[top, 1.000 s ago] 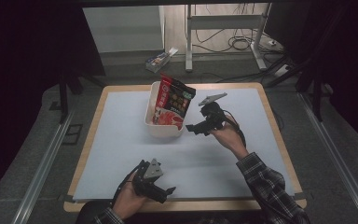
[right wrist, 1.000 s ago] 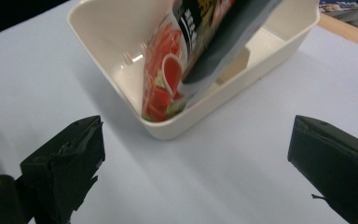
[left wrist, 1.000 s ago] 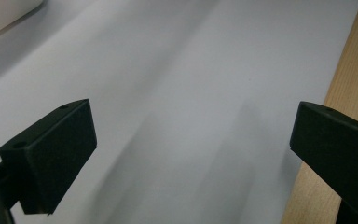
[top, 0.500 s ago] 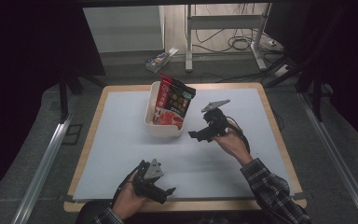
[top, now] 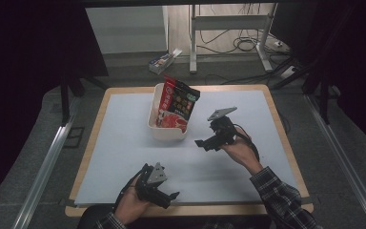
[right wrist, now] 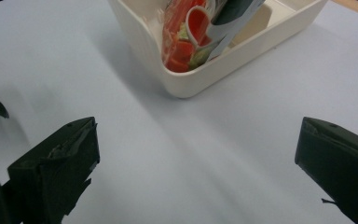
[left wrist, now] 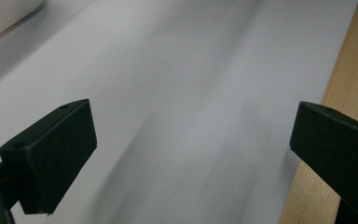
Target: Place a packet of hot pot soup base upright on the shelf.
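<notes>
Packet [top: 177, 104] upright in bin [top: 156, 131], long axis leaning away. Nearer to right gripper [top: 208, 141] (jaws spread, empty), just beside bin; left gripper [top: 164, 197] spread, well apart.

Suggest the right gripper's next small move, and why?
Probably ease the right gripper a little further from the cream tub and rest it on the white mat. Its jaws are open and empty, the red snack bag already stands in the tub, and the left gripper sits idle.
</notes>
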`<state>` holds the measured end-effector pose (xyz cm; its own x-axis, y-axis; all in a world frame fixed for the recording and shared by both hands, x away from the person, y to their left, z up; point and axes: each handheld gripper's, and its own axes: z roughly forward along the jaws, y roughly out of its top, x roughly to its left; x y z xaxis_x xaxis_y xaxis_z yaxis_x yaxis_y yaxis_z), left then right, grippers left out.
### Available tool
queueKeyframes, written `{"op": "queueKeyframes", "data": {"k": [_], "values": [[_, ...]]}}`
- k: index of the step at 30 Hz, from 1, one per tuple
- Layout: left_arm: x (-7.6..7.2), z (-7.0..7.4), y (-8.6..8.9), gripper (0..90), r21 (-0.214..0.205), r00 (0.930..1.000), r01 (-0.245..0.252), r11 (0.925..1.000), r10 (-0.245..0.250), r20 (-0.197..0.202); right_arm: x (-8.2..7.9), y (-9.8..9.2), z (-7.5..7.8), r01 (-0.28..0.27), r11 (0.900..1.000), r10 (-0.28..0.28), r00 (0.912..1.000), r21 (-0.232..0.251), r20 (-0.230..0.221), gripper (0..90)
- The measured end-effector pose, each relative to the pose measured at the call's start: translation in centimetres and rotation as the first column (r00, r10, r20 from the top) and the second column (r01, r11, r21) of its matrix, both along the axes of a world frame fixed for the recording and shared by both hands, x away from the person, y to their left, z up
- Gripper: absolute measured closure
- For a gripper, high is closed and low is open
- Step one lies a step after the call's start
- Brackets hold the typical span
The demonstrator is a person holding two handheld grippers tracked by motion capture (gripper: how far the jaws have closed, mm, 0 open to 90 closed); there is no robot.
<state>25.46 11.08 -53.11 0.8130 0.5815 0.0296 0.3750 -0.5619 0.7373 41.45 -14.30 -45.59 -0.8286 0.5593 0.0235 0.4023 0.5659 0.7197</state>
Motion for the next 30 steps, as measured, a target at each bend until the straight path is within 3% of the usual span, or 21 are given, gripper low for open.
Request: {"op": "queueKeyframes", "data": {"k": [17, 30], "values": [[0.0, 0.1, 0.0, 0.2, 0.002, 1.0000, 0.005, 1.0000, -0.005, 0.004, -2.7, -1.1, -1.3, -0.034, 0.9992, 0.034, 0.9994, -0.020, -0.003, 0.0], [-0.1, 0.0, -0.1, 0.2, -0.001, 1.0000, 0.003, 1.0000, -0.003, 0.003, -4.5, -3.3, -1.5, -0.012, 0.9999, 0.012, 0.9998, -0.005, 0.013, 0.3]]}}
